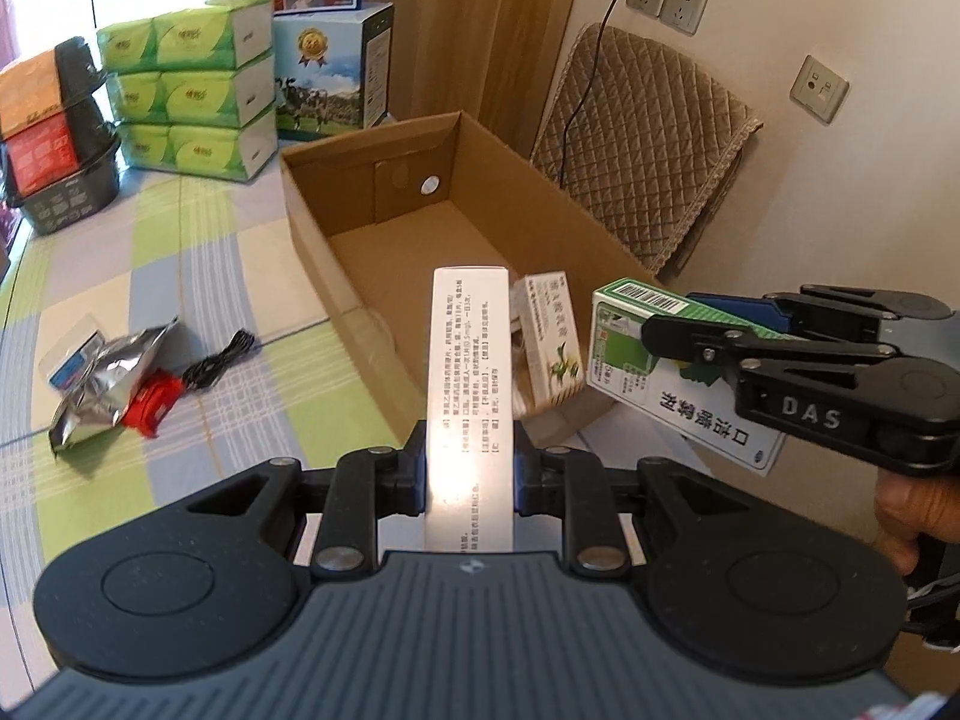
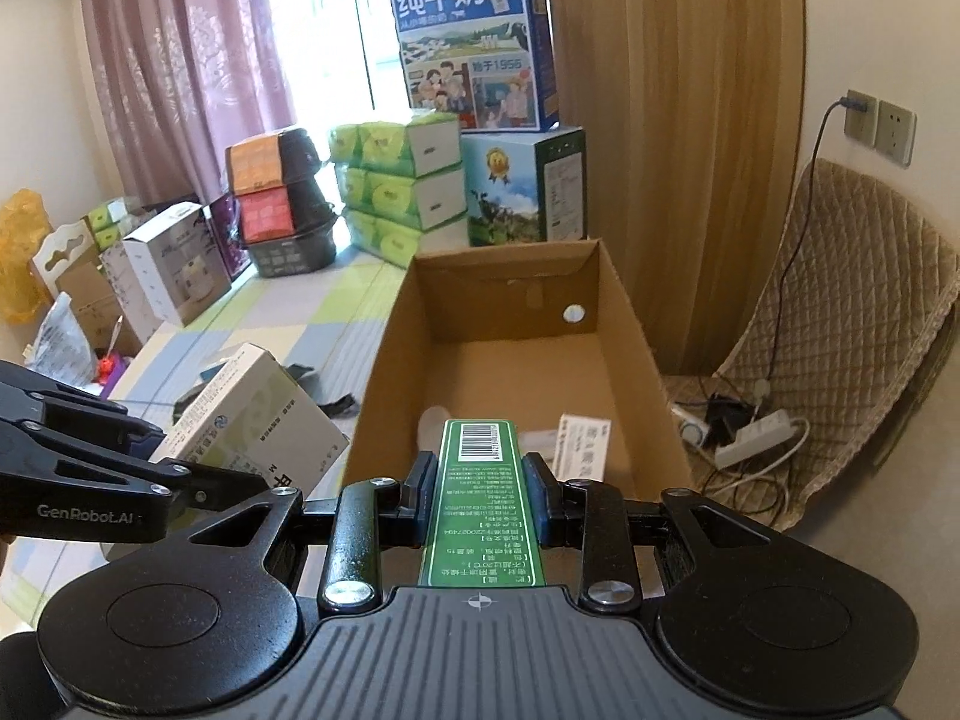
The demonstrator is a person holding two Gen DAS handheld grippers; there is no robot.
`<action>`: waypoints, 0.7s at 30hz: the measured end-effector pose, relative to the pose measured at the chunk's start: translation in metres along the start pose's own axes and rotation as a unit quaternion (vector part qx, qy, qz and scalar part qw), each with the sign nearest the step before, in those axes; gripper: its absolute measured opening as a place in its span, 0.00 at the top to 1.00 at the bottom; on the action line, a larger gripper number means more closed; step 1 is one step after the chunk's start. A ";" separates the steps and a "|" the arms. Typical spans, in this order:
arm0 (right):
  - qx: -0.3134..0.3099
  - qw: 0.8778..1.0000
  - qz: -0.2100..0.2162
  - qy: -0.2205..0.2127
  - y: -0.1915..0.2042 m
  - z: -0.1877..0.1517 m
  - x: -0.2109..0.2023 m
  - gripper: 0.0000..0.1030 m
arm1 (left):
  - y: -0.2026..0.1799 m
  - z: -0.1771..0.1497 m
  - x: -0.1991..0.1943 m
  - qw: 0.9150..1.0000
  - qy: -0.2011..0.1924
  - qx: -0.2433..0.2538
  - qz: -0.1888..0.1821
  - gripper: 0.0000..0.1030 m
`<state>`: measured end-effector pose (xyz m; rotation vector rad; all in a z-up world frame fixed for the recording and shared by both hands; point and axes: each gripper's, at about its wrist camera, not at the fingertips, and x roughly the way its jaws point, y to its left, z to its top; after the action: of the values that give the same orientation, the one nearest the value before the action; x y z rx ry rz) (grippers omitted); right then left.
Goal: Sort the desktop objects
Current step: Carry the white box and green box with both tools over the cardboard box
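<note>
Clamped between the pads of the left gripper point(image 1: 470, 468) is a white box point(image 1: 471, 396) printed with small text, held over the near end of the open cardboard box point(image 1: 432, 222). Just to its right, the right gripper point(image 2: 478, 495) is closed on a green-and-white box point(image 2: 480, 498) (barcode end forward), also at the carton's near edge. One small pale box point(image 1: 549, 348) already lies inside. Left on the checked tablecloth point(image 1: 198, 276) are a foil packet point(image 1: 105, 384), a red piece point(image 1: 153, 408) and a coiled black cable point(image 1: 219, 357).
</note>
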<state>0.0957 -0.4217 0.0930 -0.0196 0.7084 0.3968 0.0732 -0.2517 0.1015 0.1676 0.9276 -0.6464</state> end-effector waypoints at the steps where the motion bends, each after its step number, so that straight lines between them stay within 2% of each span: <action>1: -0.001 1.000 -0.001 -0.001 -0.003 0.003 0.002 0.73 | -0.002 0.005 0.002 1.000 0.000 0.003 0.000 0.81; 10: -0.009 1.000 -0.005 0.002 -0.026 0.029 0.034 0.73 | -0.011 0.042 0.032 1.000 0.006 0.011 -0.006 0.81; 21: -0.010 1.000 -0.006 0.010 -0.044 0.049 0.076 0.73 | -0.005 0.068 0.073 1.000 0.018 -0.013 -0.015 0.81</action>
<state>0.1949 -0.4287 0.0764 -0.0464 0.7230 0.3929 0.1486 -0.3160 0.0857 0.1430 0.9741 -0.6605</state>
